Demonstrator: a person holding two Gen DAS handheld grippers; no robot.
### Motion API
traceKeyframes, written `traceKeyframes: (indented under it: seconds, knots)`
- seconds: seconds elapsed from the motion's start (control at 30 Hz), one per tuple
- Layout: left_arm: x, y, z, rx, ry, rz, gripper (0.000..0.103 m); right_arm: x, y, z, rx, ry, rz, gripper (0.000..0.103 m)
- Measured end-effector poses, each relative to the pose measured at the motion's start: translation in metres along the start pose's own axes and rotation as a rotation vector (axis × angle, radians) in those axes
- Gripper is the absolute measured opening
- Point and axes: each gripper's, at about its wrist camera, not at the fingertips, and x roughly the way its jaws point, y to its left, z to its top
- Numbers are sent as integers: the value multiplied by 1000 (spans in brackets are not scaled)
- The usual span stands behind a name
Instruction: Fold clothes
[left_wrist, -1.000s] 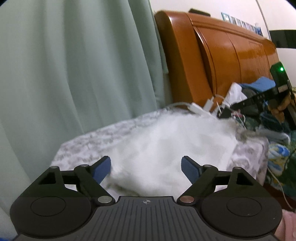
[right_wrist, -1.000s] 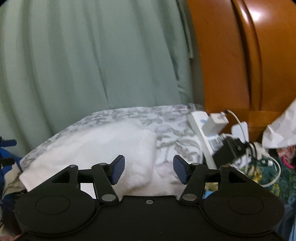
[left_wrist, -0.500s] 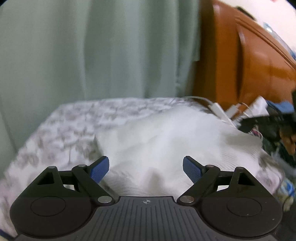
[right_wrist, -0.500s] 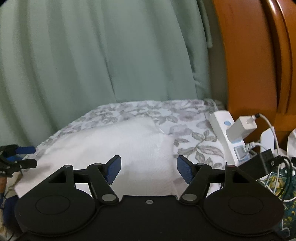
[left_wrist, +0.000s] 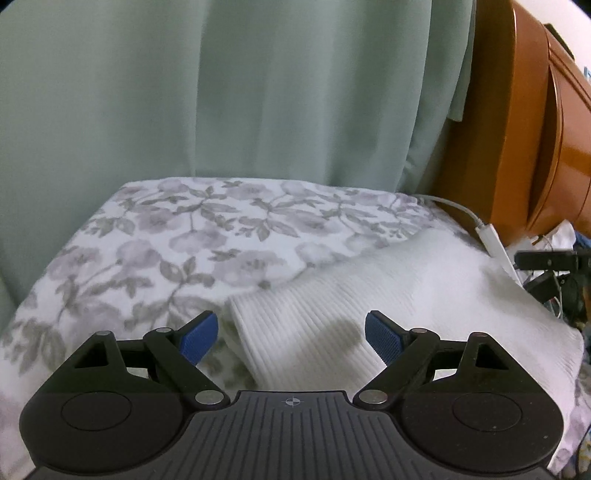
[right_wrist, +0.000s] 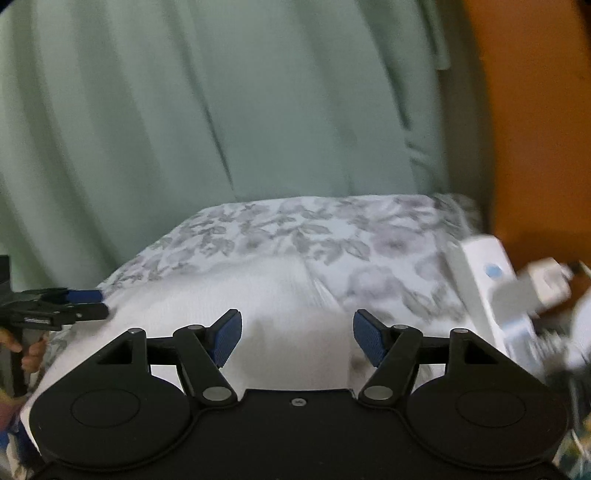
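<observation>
A white ribbed garment (left_wrist: 388, 295) lies on a floral-covered surface (left_wrist: 192, 236). My left gripper (left_wrist: 291, 334) is open and empty, its blue pads either side of the garment's near left corner, just above the cloth. My right gripper (right_wrist: 297, 338) is open and empty over the garment (right_wrist: 236, 299) near its right edge. The left gripper also shows at the left edge of the right wrist view (right_wrist: 74, 302), at the garment's left end. The right gripper's tip shows at the right of the left wrist view (left_wrist: 546, 258).
A pale green curtain (left_wrist: 258, 92) hangs behind the floral surface (right_wrist: 332, 229). An orange wooden headboard (left_wrist: 535, 129) stands at right. A white power strip (right_wrist: 487, 280) with plugs and cables lies at the surface's right edge, next to clutter.
Both grippers swung left, so the curtain fills more of each view and the headboard less. The left gripper now sits at the garment's left corner. Both stay open.
</observation>
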Motion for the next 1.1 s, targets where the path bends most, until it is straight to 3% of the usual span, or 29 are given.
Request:
traceKeyframes:
  seconds: [0.3,0.8,0.9,1.03,1.1]
  knots:
    - [31,24,12,-37,66,-65,87,61,-15,34,-11,85,88,67]
    - [62,44,11,-80,140,-196,87,120,-32,36,57,206,203,66]
    - [66,43,10,-79,142,-218,86,125,-36,33,86,215,232,60]
    - [67,40,10,-58,139,-230,79,126,-36,33,86,223,247,55]
    - [65,40,10,-57,136,-243,67,125,-34,33,80,227,252,49]
